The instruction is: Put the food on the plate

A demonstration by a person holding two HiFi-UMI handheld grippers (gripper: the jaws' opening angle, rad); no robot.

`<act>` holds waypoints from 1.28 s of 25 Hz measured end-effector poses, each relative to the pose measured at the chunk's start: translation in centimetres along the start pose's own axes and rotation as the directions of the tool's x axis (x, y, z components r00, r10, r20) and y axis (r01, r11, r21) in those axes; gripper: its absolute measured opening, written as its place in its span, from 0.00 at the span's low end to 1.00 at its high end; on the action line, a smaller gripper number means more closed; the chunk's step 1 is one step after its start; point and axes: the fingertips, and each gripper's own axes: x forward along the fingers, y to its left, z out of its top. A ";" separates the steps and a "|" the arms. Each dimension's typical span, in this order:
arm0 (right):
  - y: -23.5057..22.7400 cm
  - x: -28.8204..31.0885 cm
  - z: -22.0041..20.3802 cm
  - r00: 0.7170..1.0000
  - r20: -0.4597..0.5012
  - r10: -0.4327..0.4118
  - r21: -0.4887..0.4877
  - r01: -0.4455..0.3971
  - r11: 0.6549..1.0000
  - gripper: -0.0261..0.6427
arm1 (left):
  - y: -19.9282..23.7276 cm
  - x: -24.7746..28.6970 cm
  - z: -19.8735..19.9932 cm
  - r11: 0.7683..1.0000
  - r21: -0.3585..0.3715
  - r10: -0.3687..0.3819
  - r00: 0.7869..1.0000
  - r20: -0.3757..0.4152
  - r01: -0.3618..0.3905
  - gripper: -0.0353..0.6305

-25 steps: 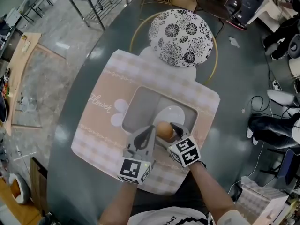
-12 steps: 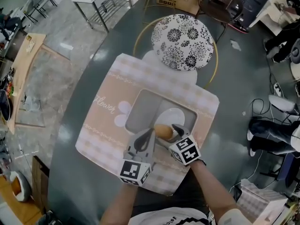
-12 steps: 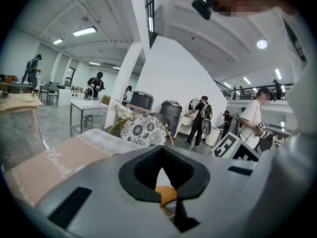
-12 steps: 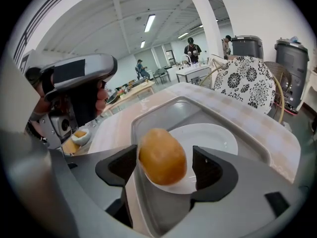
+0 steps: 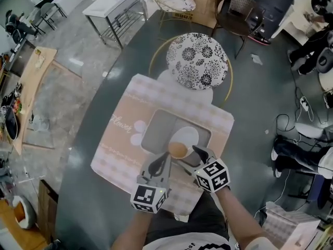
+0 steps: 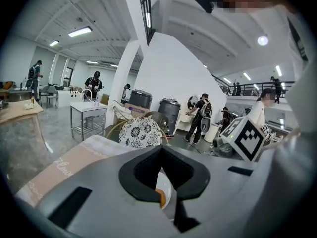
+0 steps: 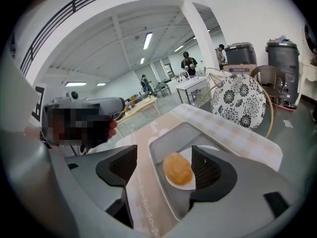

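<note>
Bun point(image 5: 178, 150) got let go since a sec ago: R gripper point(image 5: 191, 159) had it pinched, now its jaws are spread wide w/ the bun lying free btw them, touching neither pad. L gripper point(image 5: 162, 163) sits just beside it on the near side, jaws pressed together, nothing in them; same spot as before, tips pointing at the bun but not reaching it.

Bun rests on the near edge of the white plate point(image 5: 190, 133), plate inside the grey tray point(image 5: 155, 125), right half. Tray sits on a pink checked placemat point(image 5: 127, 120) w/ a flower print, all on a dark oval table point(image 5: 99, 98).

Past the far table edge: stool w/ black-and-white floral cushion point(image 5: 196, 60) in a gold ring frame, tucked close. Further back a wicker chair point(image 5: 237, 10) and a white metal table point(image 5: 112, 1). Nothing blocks the way to the plate.
</note>
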 end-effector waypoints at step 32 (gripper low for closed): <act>12.2 -18.9 14.8 0.860 0.507 -0.052 -0.004 0.062 0.998 0.07 | -10.5 -10.1 13.6 0.992 0.029 -0.123 0.986 0.110 0.120 0.06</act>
